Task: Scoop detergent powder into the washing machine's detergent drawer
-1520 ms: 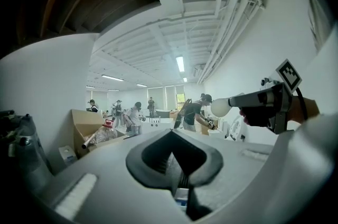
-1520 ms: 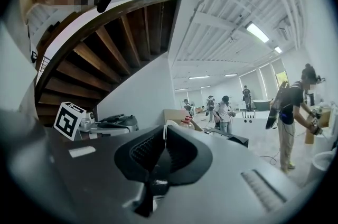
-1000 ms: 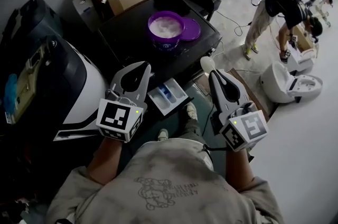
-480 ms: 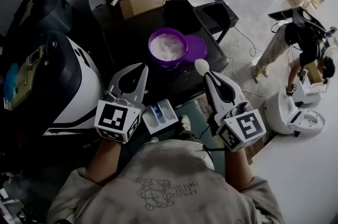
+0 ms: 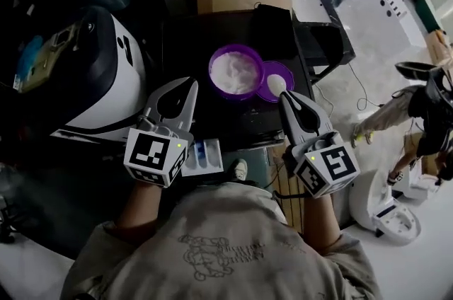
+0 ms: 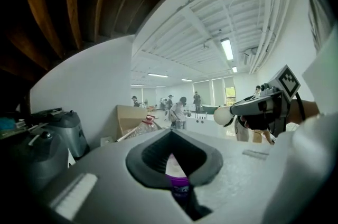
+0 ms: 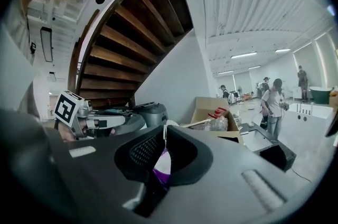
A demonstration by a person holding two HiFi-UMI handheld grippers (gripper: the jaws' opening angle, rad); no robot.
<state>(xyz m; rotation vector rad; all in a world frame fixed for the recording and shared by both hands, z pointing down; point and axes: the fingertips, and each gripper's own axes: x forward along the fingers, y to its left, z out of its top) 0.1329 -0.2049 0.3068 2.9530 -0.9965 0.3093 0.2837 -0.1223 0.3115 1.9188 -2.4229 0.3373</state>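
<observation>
Beside the purple tub point(image 5: 236, 71), the right gripper point(image 5: 285, 96), clamped on the white scoop point(image 5: 277, 85), has moved closer, so dipping likely comes next; the left gripper point(image 5: 190, 84) stays closed, empty.

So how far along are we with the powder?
Done: tub open, lid beside it, drawer pulled out. In hand: right gripper grips the scoop, its bowl over the lid. Left gripper is shut, empty. To do: dip into powder, carry, tip into drawer.
</observation>
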